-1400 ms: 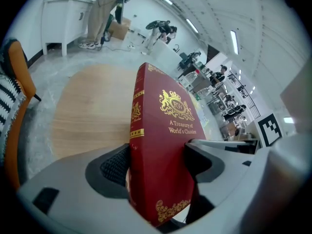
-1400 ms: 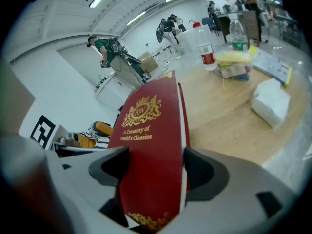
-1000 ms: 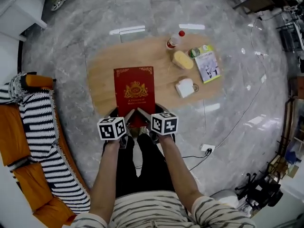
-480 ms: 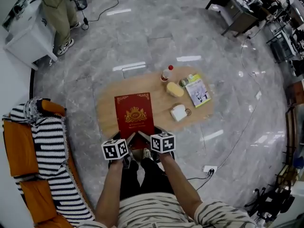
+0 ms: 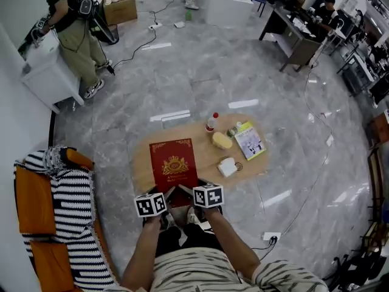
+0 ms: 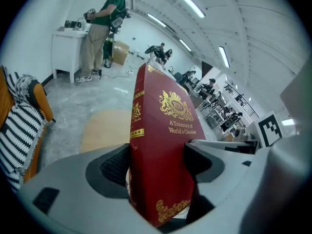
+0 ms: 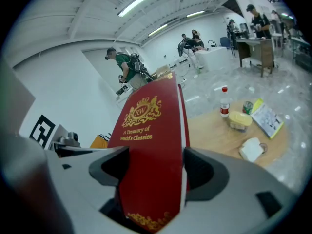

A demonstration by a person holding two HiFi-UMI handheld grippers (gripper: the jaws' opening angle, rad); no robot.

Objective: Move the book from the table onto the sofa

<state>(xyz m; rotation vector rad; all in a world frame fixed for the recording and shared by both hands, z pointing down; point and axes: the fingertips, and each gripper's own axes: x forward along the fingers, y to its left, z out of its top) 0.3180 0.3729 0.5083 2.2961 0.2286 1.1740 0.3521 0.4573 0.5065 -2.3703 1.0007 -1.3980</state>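
Moved: the red hardback book (image 5: 174, 163) and both grippers ride higher than half a second ago. The wooden table (image 5: 206, 157) has shrunk below them, as if the person is rising with the load.
Left gripper (image 6: 158, 162): jaws pressed onto the book's near end at the spine side, one pad on each cover.
Right gripper (image 7: 156, 172): jaws likewise clamped on the near end, at the page-edge side.
Book now: held by both grippers over the table's near edge, cover up. Both gripper views show the tabletop beyond it, so it looks to be off the wood.
Left behind: a red-capped bottle (image 5: 211, 122), a yellow block (image 5: 222, 140) and a booklet (image 5: 250, 140) lie on the table's far half, apart from the book.
Sofa (image 5: 35, 193): orange, draped with a striped blanket (image 5: 74, 202), at the person's left, well apart from the book.
Meaning: the lift seems done; the carry to the left and the set-down remain.
Risk: gripped at one end only, the free end may sag.
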